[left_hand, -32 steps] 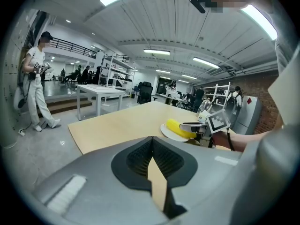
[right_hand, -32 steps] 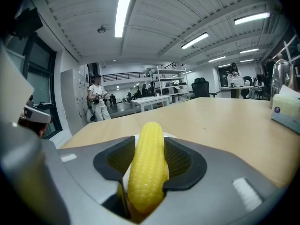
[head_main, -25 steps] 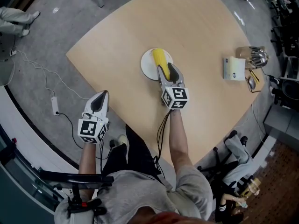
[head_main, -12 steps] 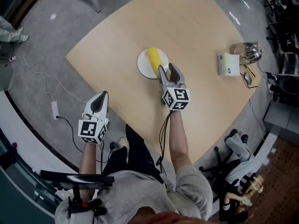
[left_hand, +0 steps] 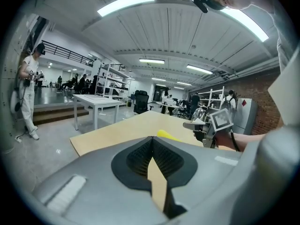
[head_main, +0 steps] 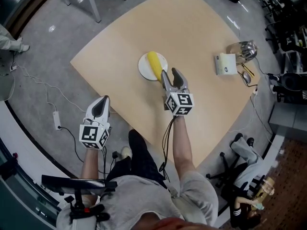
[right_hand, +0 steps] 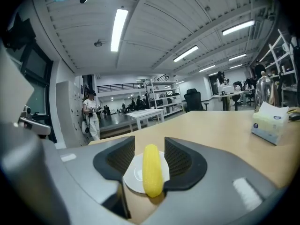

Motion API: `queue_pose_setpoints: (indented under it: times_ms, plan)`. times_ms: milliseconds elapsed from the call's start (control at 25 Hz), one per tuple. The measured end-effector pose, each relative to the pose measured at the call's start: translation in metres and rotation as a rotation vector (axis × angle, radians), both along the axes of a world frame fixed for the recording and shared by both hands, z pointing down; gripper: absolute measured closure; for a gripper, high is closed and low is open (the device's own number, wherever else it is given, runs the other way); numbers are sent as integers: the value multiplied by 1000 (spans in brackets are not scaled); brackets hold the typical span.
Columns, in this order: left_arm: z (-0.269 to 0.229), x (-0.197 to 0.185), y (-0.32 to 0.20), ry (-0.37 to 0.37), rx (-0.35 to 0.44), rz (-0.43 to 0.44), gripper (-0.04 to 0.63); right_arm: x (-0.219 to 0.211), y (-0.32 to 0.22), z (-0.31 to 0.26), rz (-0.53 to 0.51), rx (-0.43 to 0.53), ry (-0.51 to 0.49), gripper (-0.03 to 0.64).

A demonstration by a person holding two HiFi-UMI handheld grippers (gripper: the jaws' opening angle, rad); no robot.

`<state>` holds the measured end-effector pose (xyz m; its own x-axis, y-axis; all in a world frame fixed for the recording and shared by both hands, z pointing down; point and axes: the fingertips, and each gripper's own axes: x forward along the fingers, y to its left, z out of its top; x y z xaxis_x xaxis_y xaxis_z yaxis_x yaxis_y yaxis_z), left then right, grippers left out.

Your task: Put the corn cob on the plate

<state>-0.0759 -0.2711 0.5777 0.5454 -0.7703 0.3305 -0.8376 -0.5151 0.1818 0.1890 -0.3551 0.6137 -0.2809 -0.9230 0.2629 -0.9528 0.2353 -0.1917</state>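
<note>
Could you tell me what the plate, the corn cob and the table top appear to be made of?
Plate: likely glazed ceramic or plastic; it looks smooth, white and slightly glossy.
Corn cob: probably a plastic or rubber replica; uniform bright yellow with an even kernel texture.
Table: wood or wood-look laminate; a pale beige, matt, even surface.

Matt pale wood table (head_main: 192,32), glossy white plate (head_main: 144,67), bumpy yellow corn cob (head_main: 154,62)

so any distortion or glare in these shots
head view: sharp, evenly lit, though the light wooden table bows at its edges; left gripper view: fisheye with a dark round border, ceiling strip lights blown out; right gripper view: same fisheye, yellow corn cob on the round white plate in focus
</note>
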Motion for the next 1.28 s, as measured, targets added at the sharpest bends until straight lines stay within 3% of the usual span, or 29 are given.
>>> queue_pose_setpoints:
  times_ms: [480,720,1000,1280]
  plan:
    - [-38,-13,31,11,63,-10,575,-9,45,-44,9,37,12,420]
    - [-73,-6,52,17,107,4,575,-3,81,-77,20,66,37,422]
    - [-78,-1,58,38,136,29,575,6,107,-85,54,85,49,430]
    - [-109,7,101,54,179,69,575,9,169,-111,92,102,30,439]
